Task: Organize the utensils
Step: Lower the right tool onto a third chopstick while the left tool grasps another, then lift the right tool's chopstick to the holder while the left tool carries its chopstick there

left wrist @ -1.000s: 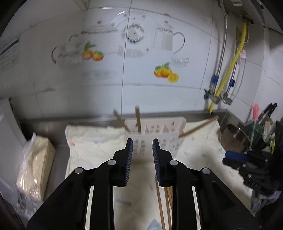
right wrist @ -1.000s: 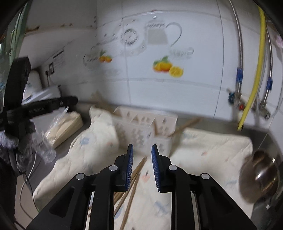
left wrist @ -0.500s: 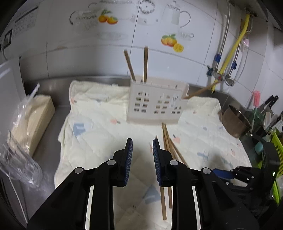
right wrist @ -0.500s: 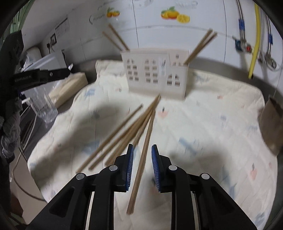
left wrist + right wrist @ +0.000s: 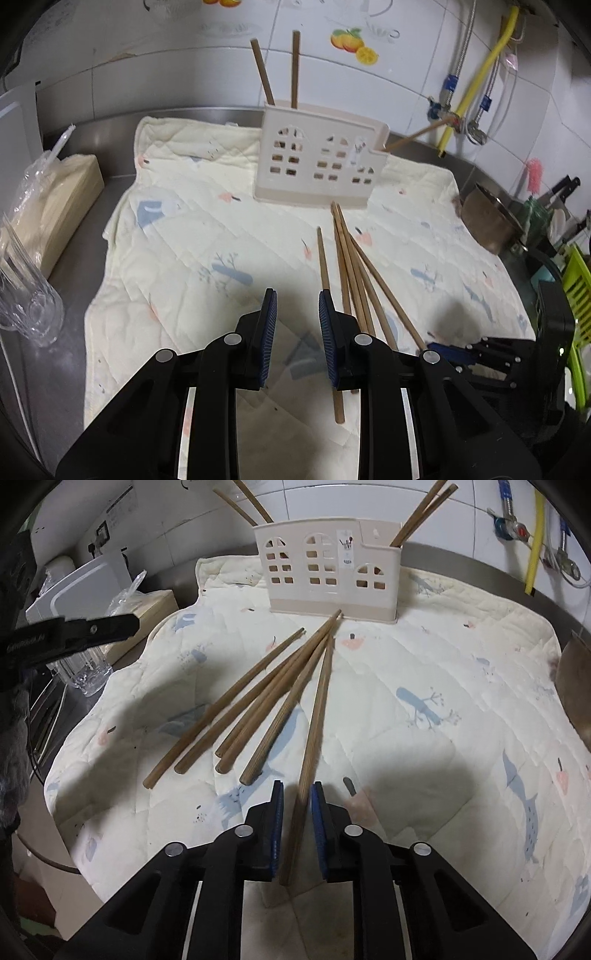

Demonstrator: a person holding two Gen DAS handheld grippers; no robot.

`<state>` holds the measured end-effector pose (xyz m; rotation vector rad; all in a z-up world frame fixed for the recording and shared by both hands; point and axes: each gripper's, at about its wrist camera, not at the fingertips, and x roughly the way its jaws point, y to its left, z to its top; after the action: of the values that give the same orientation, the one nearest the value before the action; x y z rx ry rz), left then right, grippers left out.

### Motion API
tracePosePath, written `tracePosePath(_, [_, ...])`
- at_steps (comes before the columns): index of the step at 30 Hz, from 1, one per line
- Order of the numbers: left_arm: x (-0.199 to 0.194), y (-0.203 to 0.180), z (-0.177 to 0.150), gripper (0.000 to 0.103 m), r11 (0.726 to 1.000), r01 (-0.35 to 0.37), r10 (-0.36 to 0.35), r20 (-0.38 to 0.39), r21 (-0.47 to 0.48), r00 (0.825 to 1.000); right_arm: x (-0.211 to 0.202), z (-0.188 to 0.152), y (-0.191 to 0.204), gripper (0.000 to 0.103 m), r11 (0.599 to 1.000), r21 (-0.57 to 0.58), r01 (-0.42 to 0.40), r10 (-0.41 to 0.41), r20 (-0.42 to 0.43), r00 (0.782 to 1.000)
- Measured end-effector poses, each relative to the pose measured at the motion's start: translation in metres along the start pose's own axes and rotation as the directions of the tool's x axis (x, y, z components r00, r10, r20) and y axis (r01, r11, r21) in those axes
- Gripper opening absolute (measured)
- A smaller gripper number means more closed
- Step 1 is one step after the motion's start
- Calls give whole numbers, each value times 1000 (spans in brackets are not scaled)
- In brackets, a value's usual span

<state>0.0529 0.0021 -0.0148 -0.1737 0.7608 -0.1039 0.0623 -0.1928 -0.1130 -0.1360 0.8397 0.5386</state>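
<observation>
A cream utensil holder stands on a patterned cloth, with chopsticks upright in its left and right compartments. Several wooden chopsticks lie fanned on the cloth in front of it. My left gripper is open and empty above the cloth, just left of the loose chopsticks. My right gripper is open, low over the cloth, its jaws on either side of the near end of the rightmost chopstick without closing on it. The right gripper also shows in the left wrist view.
A clear glass and a bagged stack of napkins sit at the left. A metal pot and a knife rack stand at the right. Pipes and a yellow hose run down the tiled wall behind.
Both grippers have pulled back from the holder and tilted down toward the cloth. The right gripper has come down around the near end of one loose chopstick.
</observation>
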Motion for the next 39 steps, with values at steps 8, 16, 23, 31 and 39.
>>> tracePosePath(8, [20,-18,-32,24,998,52,-48,-93,41,995,2,-3,2,9,999,-11,32,-32,1,999])
tracePosePath(16, [40,-27,-50,23,996,87,-81,-152,35,985,-22,6,-6,8,999,3,44,-44,65,997])
tracePosePath(23, [53,-24,-52,14,997,73,-69,-169,14,983,-48,22,-10,8,998,0,63,-62,148,987])
tracePosePath(31, [62,-23,-52,12,998,55,-54,-180,0,982,-63,36,-12,7,997,-4,76,-74,201,977])
tracePosePath(39, [59,-24,-45,6,1000,26,-24,-166,8,986,-77,53,-13,7,997,-11,82,-76,254,964])
